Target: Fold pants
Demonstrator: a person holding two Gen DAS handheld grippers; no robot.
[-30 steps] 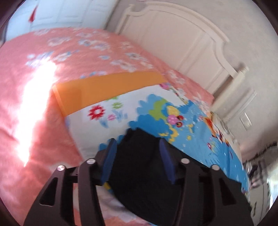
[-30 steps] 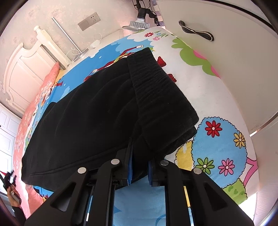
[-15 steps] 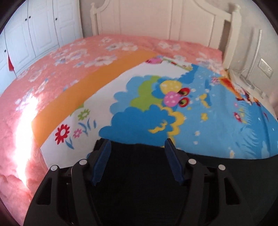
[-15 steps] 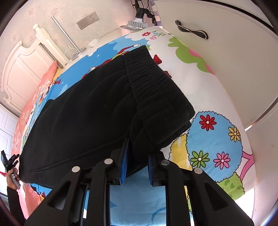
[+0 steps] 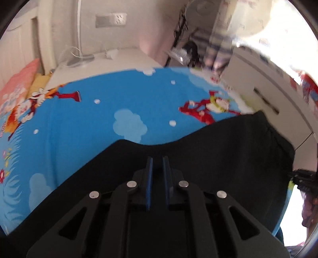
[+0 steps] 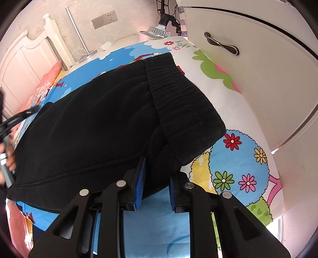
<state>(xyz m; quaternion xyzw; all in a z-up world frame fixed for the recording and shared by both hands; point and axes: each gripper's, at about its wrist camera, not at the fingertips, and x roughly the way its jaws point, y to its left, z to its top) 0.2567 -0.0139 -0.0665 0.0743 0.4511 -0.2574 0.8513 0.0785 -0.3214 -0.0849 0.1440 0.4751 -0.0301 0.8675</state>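
Black pants [image 6: 95, 123] lie folded on the cartoon bedsheet [image 6: 238, 158], ribbed waistband [image 6: 178, 95] toward the right. My right gripper [image 6: 157, 166] is open, its blue pads astride the near edge of the pants without pinching it. In the left wrist view the pants [image 5: 218, 158] fill the lower frame; my left gripper [image 5: 157, 164] has its jaws nearly together with black cloth between them. The left gripper also shows at the left edge of the right wrist view [image 6: 17, 119].
A white cabinet with a dark handle [image 6: 220, 44] stands close along the right side of the bed. A white headboard [image 6: 23, 65], a wall socket [image 6: 104, 18] and a lamp [image 6: 157, 30] are at the far end. A pink quilt [image 6: 45, 83] lies far left.
My right gripper has opened and let go of the pants' edge. My left gripper has swung round from the pink quilt side, closed on the cloth, and now faces the cabinet.
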